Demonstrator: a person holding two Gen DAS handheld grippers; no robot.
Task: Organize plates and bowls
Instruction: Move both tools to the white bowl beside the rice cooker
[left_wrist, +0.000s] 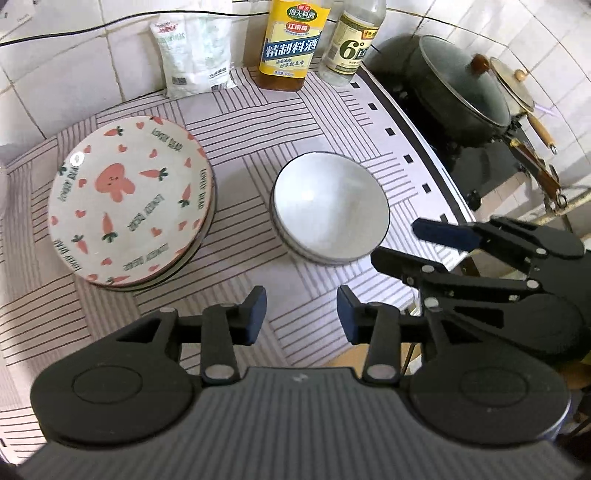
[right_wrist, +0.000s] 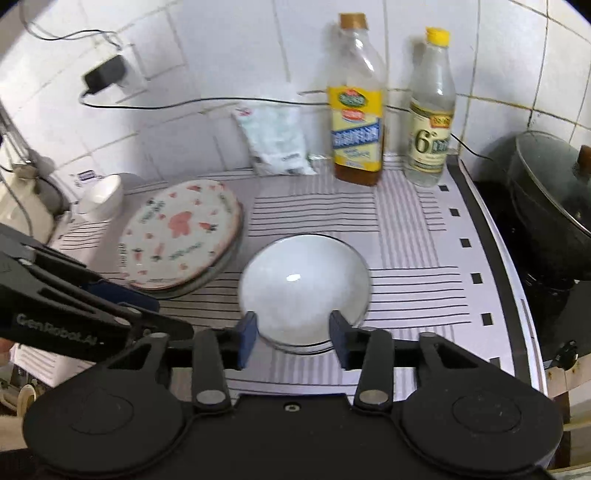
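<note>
The pale counter mat with grey striped blocks (left_wrist: 317, 122) covers the worktop and carries everything of interest. Off its edge at about two o'clock in the left wrist view sits the dark lidded wok (left_wrist: 458, 88) on the stove. On the mat at nine o'clock lies the stack of round ceramic plates printed with pink rabbits and carrots (left_wrist: 129, 199); at least two rims show beneath the top one. Just right of centre, apart from the stack, stands the white glazed bowl with a thin dark rim (left_wrist: 330, 206), apparently nested in a second bowl whose edge shows below it. At twelve o'clock against the tiled wall stand the yellow-labelled bottle of brown cooking wine (left_wrist: 291, 44), the clear vinegar bottle with a yellow cap (right_wrist: 430, 110) and a white plastic pouch (left_wrist: 195, 55). The left gripper (left_wrist: 301, 317) hovers at six o'clock with its fingers apart and nothing between them; the right gripper (right_wrist: 291, 339) hangs with its fingers spread just short of the bowl's near rim. The bowl is likely stiff, breakable, fairly heavy and slick with glaze, so pinching the near rim wall firmly seems the safest hold.
</note>
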